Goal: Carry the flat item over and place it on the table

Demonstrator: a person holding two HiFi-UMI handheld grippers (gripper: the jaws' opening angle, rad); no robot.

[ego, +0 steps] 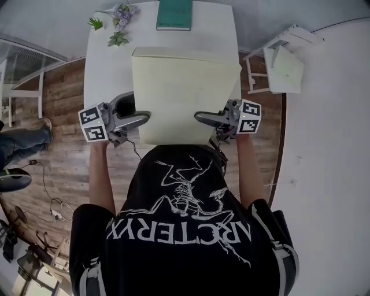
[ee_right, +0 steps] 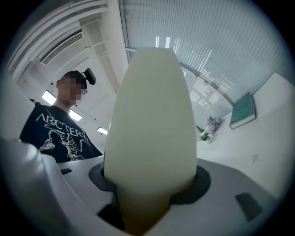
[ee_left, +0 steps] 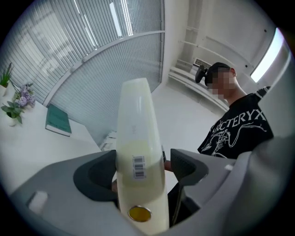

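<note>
Presently, the flat panel (ego: 182, 87) is pinched at opposite edges by the left gripper (ego: 141, 119) and right gripper (ego: 200, 117), spanning between them over the table (ego: 104, 66); slippage is risked if either narrow edge grip is loosened unevenly.

The flat panel (ego: 182, 95) hung mid-frame above the table (ego: 104, 63), with the left gripper (ego: 140, 118) on its left edge and the right gripper (ego: 200, 117) on its right (both gripping it). At the frame's top lay a book (ego: 174, 14), with flower sprigs (ego: 115, 20) to its left.
</note>
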